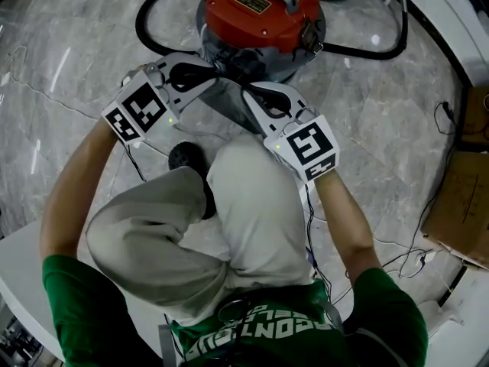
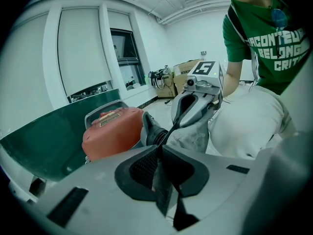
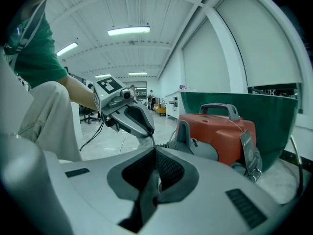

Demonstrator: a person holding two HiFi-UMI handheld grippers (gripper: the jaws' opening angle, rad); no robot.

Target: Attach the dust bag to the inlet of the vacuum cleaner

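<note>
In the head view the red-topped vacuum cleaner (image 1: 260, 10) stands at the upper centre of the frame on a pale marble floor (image 1: 61, 75), with a black hose (image 1: 149, 10) looping around it. The person (image 1: 252, 335), in a green shirt and light trousers, has raised knees (image 1: 244, 197) that fill the middle of the frame. Both arms reach up past them toward the machine. The left hand-held gripper (image 1: 217, 75) comes in from the left and the right hand-held gripper (image 1: 246, 92) from the right. Their tips converge just below the vacuum cleaner's body, close to each other. In each gripper view the jaws stand pressed together on a thin dark edge, seen end-on, that runs straight across to the other gripper's tips. This is the rim of the dust bag (image 2: 195, 133), and both grippers pinch it. The bag's crumpled grey-white body hangs beneath the right hand-held gripper at the centre right of the left gripper view. It sits just beside the dark, ribbed inlet (image 2: 152, 130) on the vacuum cleaner's side. Whether the bag touches the inlet cannot be told. In the right gripper view the vacuum cleaner lies right of centre — red shell, grey carrying handle — in front of a dark green panel (image 3: 274, 116). A cardboard box (image 1: 458, 205) sits at the right edge of the head view.
</note>
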